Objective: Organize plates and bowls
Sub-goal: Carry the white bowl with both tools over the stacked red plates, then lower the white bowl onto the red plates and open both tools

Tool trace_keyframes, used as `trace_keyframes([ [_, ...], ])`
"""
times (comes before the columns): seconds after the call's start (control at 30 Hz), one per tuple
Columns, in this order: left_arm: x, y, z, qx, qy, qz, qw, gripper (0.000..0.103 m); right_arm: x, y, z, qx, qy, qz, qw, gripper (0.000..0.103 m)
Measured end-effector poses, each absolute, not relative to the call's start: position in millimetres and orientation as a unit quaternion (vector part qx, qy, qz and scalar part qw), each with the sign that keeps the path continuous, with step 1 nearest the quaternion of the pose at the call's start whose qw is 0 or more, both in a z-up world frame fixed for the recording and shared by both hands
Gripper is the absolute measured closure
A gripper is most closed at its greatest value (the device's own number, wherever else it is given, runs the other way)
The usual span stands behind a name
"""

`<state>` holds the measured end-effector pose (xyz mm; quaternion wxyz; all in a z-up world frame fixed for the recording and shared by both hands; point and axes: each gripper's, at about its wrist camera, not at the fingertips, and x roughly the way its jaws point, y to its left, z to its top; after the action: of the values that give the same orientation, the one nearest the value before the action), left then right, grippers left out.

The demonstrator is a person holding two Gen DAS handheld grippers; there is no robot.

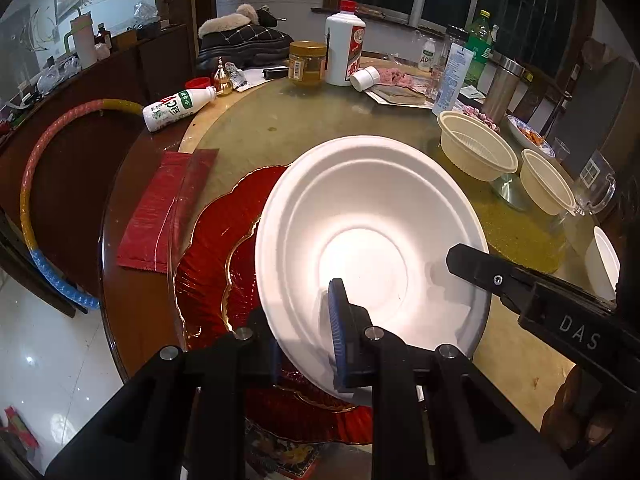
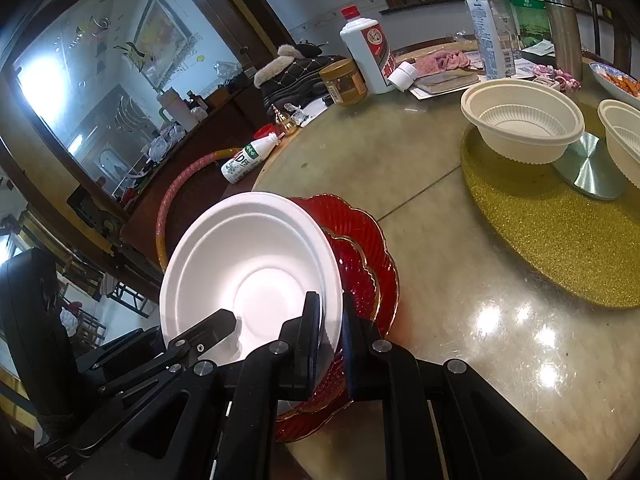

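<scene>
A white plate (image 1: 372, 240) is held tilted above a stack of red scalloped glass plates (image 1: 224, 248) at the table's near edge. My left gripper (image 1: 308, 320) is shut on the white plate's near rim. My right gripper (image 2: 332, 328) is shut on the same white plate (image 2: 248, 276) at its right rim, and its finger shows in the left wrist view (image 1: 480, 268). The red plates (image 2: 364, 272) lie under and behind the white plate. Two cream ribbed bowls (image 1: 476, 148) (image 1: 548, 184) stand on a gold glitter mat (image 2: 560, 240).
The round table (image 2: 460, 340) holds a white liquor bottle (image 1: 344, 48), a honey jar (image 1: 306, 64), a fallen milk bottle (image 1: 176, 106), a red packet (image 1: 160, 208), a glass mug (image 1: 596, 184) and a metal disc (image 2: 588, 168). A hoop (image 1: 32, 184) leans at the left.
</scene>
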<state>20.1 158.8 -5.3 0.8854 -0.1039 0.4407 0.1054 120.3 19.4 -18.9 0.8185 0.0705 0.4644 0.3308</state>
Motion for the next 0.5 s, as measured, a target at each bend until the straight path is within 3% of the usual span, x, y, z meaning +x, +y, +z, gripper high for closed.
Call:
trace_keyframes([
  [0.2, 21.2, 164.6, -9.4, -0.127, 0.449, 0.104, 0.878, 0.083, 120.1, 21.3, -18.4, 0.075, 0.463, 0.335, 0.817, 0.088],
  [0.27, 21.2, 167.8, -10.5, -0.137, 0.451, 0.106, 0.876, 0.073, 121.0, 20.8, -18.3, 0.077, 0.464, 0.334, 0.817, 0.081],
  [0.33, 19.1, 171.4, -9.1, -0.155, 0.446, 0.105, 0.875, 0.040, 120.6, 20.3, -17.6, 0.079, 0.461, 0.336, 0.817, 0.057],
  [0.4, 15.4, 173.1, -4.5, -0.165, 0.432, 0.104, 0.881, 0.031, 119.0, 19.7, -14.7, 0.082, 0.454, 0.342, 0.819, 0.053],
  [0.5, 12.8, 173.3, 1.5, -0.166, 0.421, 0.105, 0.885, 0.028, 117.5, 16.1, -9.2, 0.090, 0.445, 0.341, 0.823, 0.045],
])
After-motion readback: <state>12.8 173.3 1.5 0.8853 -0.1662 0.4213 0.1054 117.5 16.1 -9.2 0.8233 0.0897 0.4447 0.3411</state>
